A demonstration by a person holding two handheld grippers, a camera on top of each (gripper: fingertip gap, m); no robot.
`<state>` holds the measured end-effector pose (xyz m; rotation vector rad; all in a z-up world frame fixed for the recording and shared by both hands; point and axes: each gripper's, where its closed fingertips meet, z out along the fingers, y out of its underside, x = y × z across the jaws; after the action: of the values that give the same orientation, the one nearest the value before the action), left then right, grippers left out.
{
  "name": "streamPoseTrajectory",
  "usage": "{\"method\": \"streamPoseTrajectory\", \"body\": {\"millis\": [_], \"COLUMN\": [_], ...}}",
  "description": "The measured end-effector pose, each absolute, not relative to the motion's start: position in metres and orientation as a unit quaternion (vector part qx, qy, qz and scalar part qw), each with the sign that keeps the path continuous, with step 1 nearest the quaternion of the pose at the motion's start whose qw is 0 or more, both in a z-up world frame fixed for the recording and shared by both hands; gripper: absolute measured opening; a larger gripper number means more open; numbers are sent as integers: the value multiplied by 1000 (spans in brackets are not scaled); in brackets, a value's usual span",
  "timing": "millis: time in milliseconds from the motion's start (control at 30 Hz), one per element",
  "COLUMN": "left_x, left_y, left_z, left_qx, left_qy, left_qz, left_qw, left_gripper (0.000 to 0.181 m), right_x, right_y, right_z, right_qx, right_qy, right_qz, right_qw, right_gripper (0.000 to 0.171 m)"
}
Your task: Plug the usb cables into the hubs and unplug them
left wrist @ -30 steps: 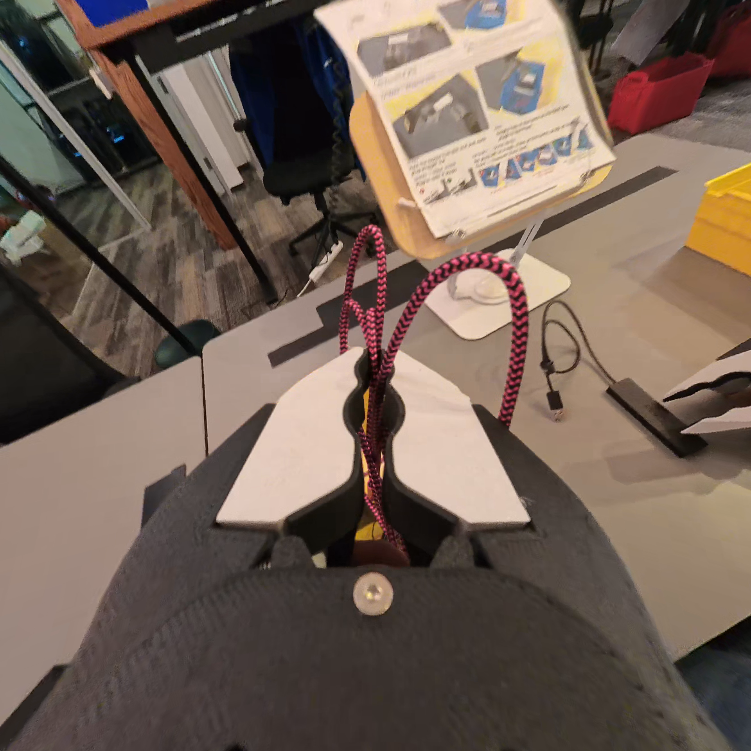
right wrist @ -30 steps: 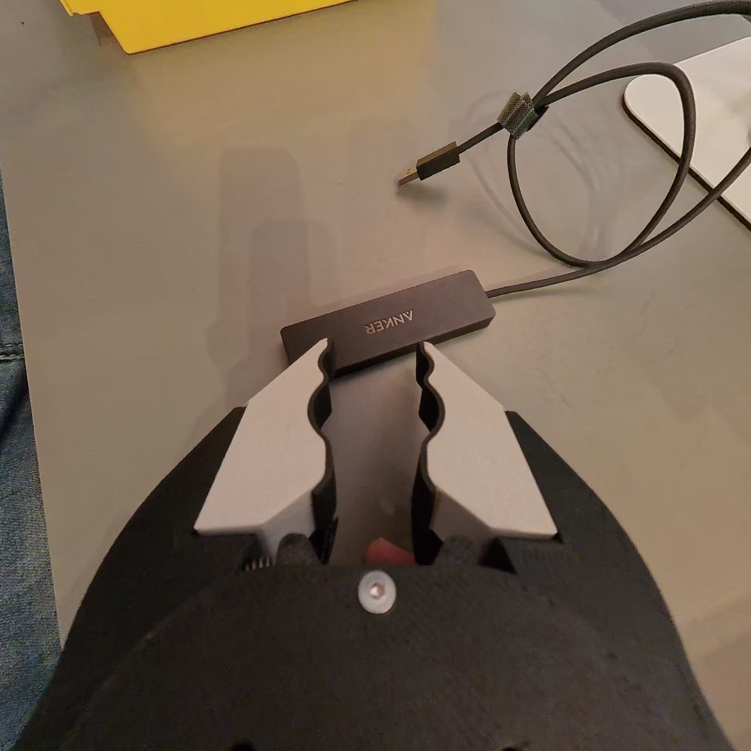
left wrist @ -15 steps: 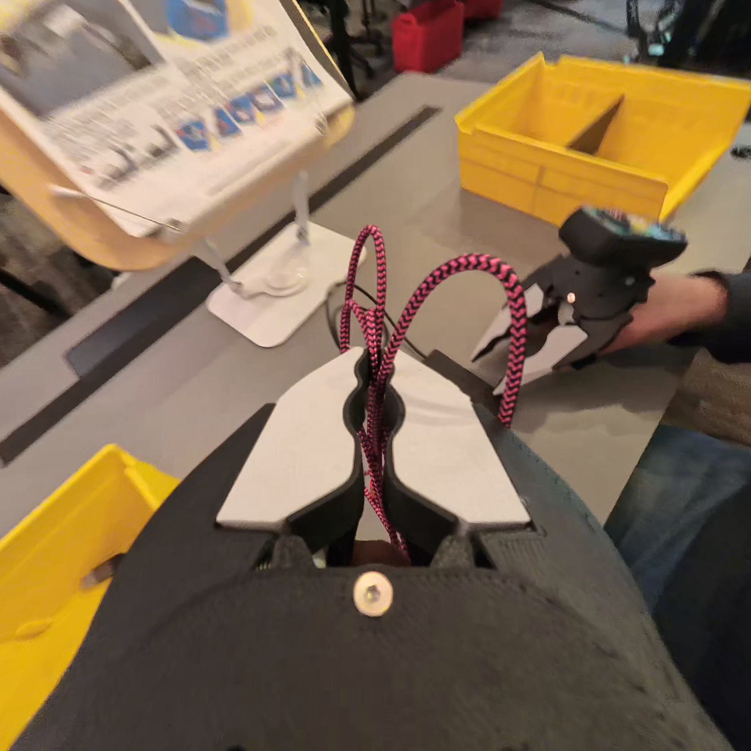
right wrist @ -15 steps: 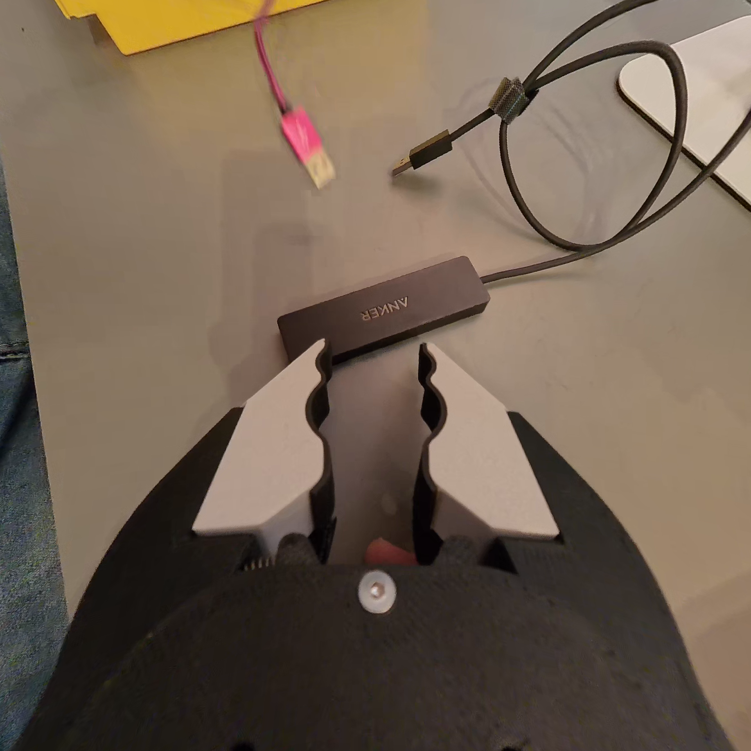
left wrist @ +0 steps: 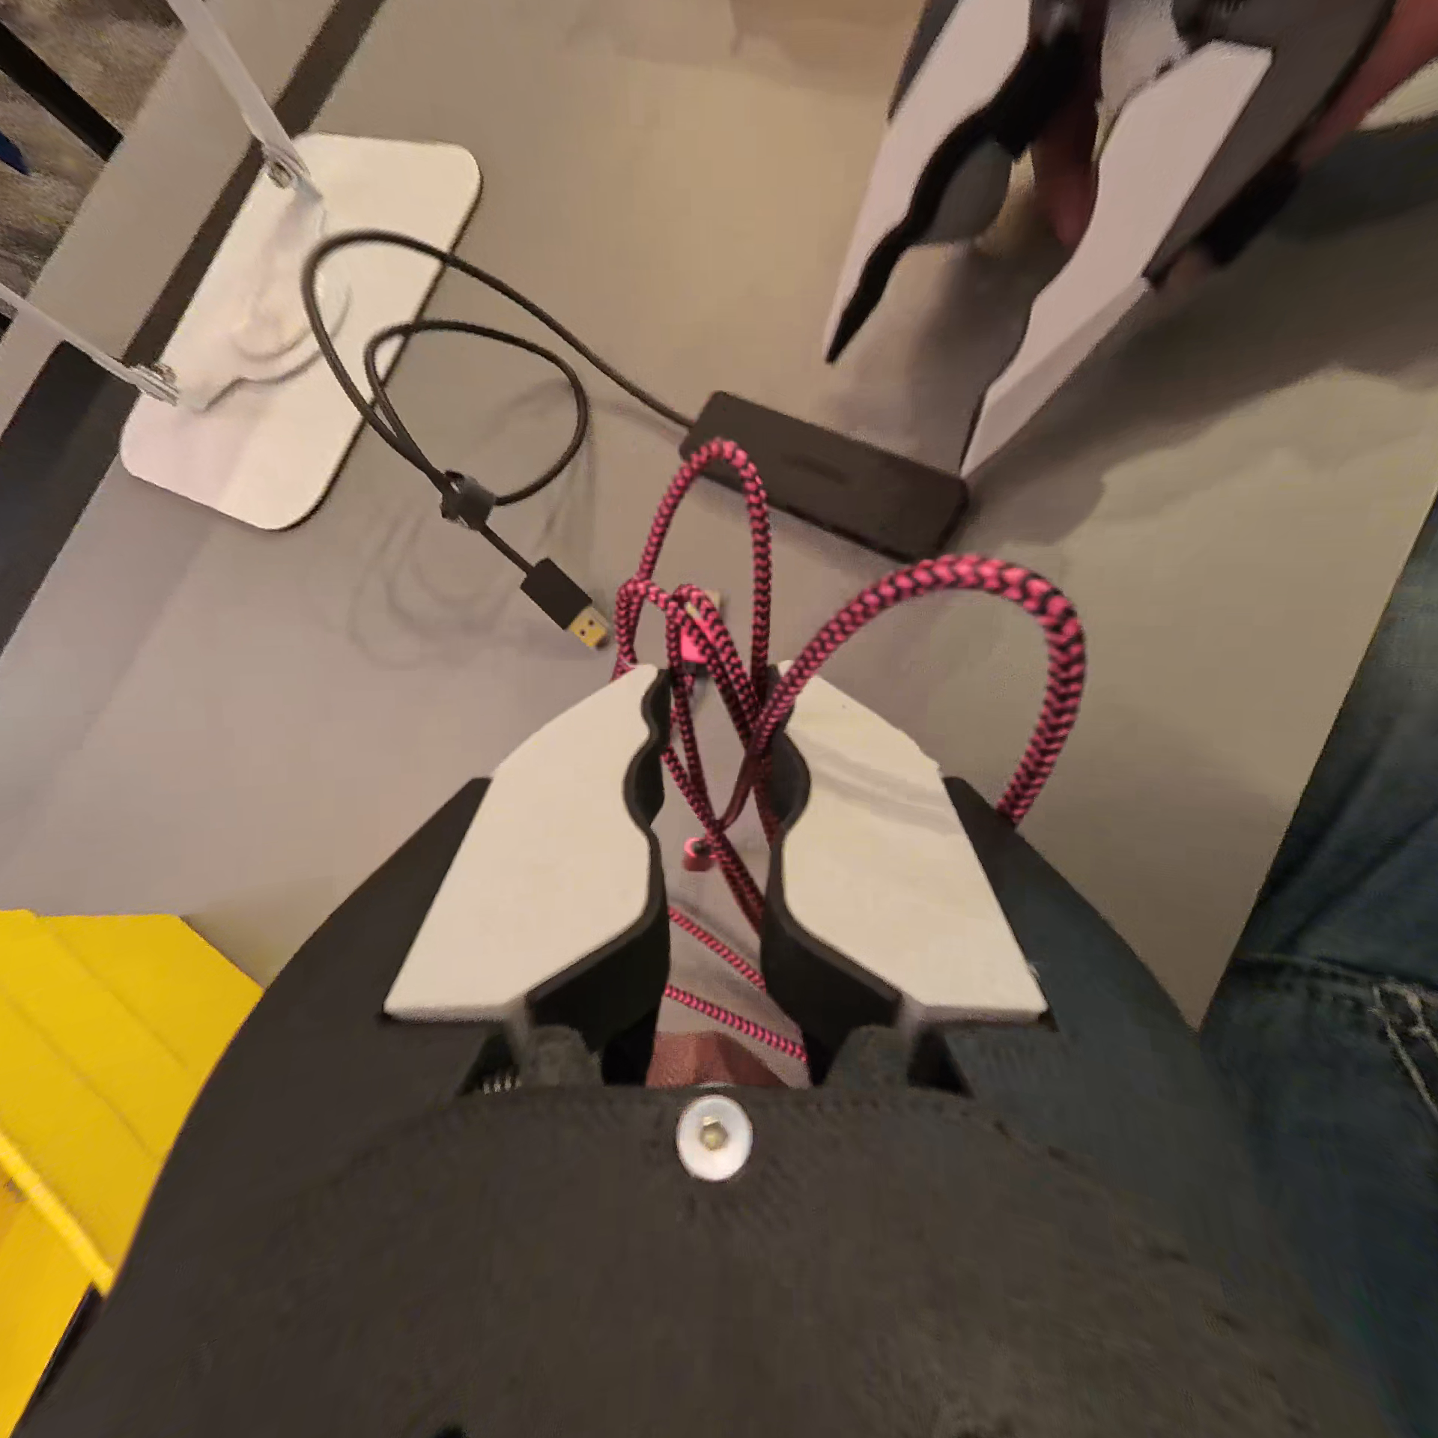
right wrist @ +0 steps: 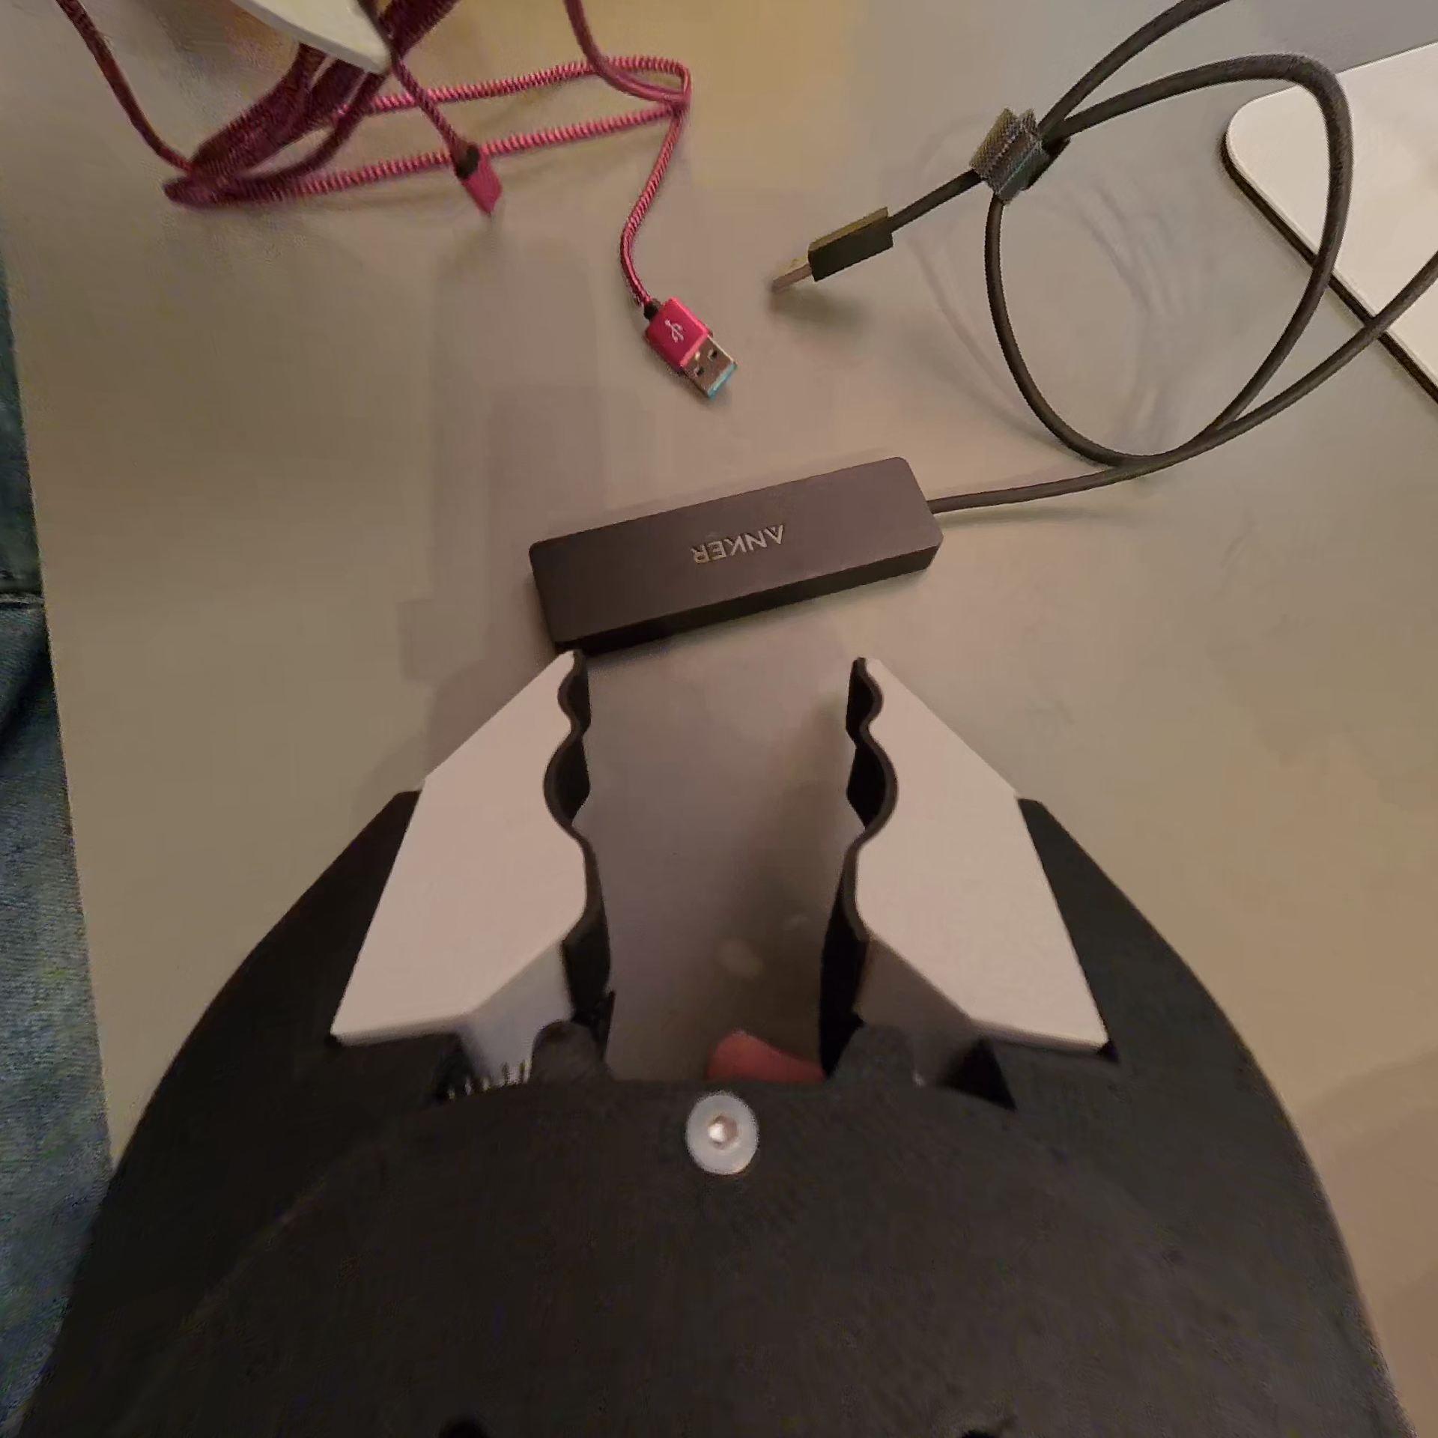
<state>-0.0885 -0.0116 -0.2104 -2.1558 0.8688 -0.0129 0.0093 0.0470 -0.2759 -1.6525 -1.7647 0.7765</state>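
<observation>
A pink-and-black braided USB cable (left wrist: pixel 1004 591) loops up between the jaws of my left gripper (left wrist: pixel 720 677), which stand apart with the strands loose between them. In the right wrist view the cable (right wrist: pixel 545 140) lies on the grey table, its pink USB plug (right wrist: pixel 689 346) just beyond the black hub (right wrist: pixel 735 548). My right gripper (right wrist: pixel 716 669) is open and empty, its tips just short of the hub's near edge. The hub (left wrist: pixel 832 482) and the right gripper (left wrist: pixel 903 412) also show in the left wrist view. The hub's own black cable ends in a plug (right wrist: pixel 844 249) lying free.
A white stand base (left wrist: pixel 296 327) sits at the far left, and at the right edge of the right wrist view (right wrist: pixel 1362 194). A yellow bin (left wrist: pixel 93 1089) is at my near left. A person's jeans-clad leg (left wrist: pixel 1323 856) is along the table edge. The plug (right wrist: pixel 844 249) lies around 11 centimetres away from my left fingertips. It turns up in the left wrist view (left wrist: pixel 561 594) as well.
My left gripper swung down over the table beside the hub and its jaws opened; the pink cable now rests on the table. My right gripper opened wider and stayed by the hub.
</observation>
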Motion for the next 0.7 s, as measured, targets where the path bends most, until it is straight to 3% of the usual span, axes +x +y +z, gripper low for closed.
{"method": "streamPoseTrajectory", "body": {"millis": [67, 200, 433, 700], "left_x": [-92, -100, -110, -105], "left_y": [-16, -19, -5, -10], "left_z": [-212, -197, -178, -189], "left_qx": [-854, -855, -848, -852], "left_qy": [351, 352, 373, 365], "left_qz": [-3, -18, 31, 46], "left_qw": [385, 380, 376, 373], "left_gripper": [38, 51, 44, 42], "right_x": [11, 13, -15, -81], "right_y": [49, 49, 45, 44], "right_z": [-277, -277, -242, -271], "right_qx": [-619, -616, -561, -496], "right_qy": [-670, -670, -691, -800], "right_qz": [281, 283, 283, 213], "right_qw": [299, 302, 357, 261], "right_gripper": [65, 64, 39, 31]}}
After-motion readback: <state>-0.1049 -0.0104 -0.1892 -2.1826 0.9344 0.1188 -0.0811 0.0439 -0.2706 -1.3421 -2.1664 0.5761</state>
